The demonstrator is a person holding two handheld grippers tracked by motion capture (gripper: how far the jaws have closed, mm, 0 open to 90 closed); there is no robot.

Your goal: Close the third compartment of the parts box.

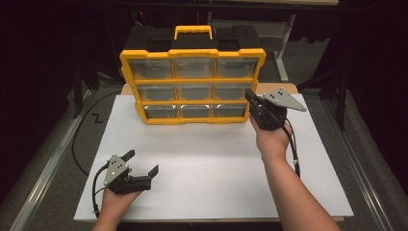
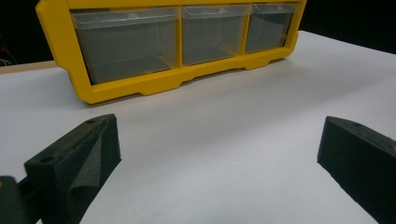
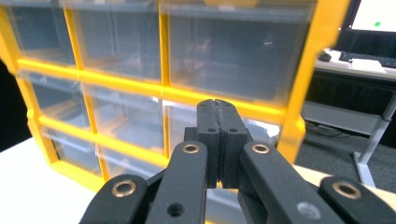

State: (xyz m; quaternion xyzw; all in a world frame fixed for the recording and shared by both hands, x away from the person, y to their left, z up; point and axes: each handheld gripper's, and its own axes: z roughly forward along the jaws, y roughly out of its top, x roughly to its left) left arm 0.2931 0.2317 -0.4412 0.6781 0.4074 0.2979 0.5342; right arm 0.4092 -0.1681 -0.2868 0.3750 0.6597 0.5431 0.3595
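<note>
The left gripper (image 1: 142,162) is sitting nearest, at about seven o'clock on the white tabletop (image 1: 211,159), its fingers (image 2: 77,161) standing wide apart with nothing between them and pointing across the bare surface toward the organiser. The person's left hand (image 1: 115,199) is gripping it from below, a cable looping off at its side. Farther up, at about two o'clock, the right hand (image 1: 272,139) is holding the right gripper (image 1: 250,96) up against the right edge of the yellow drawer organiser (image 1: 192,54); its fingers (image 3: 208,140) are pressed flat together, gripping nothing, their tips sitting just in front of the right-hand clear drawer (image 3: 233,51) column. The organiser is standing upright at twelve o'clock at the far edge of the tabletop, showing three rows of three clear drawers, with a yellow carry handle (image 1: 193,32) on top.
</note>
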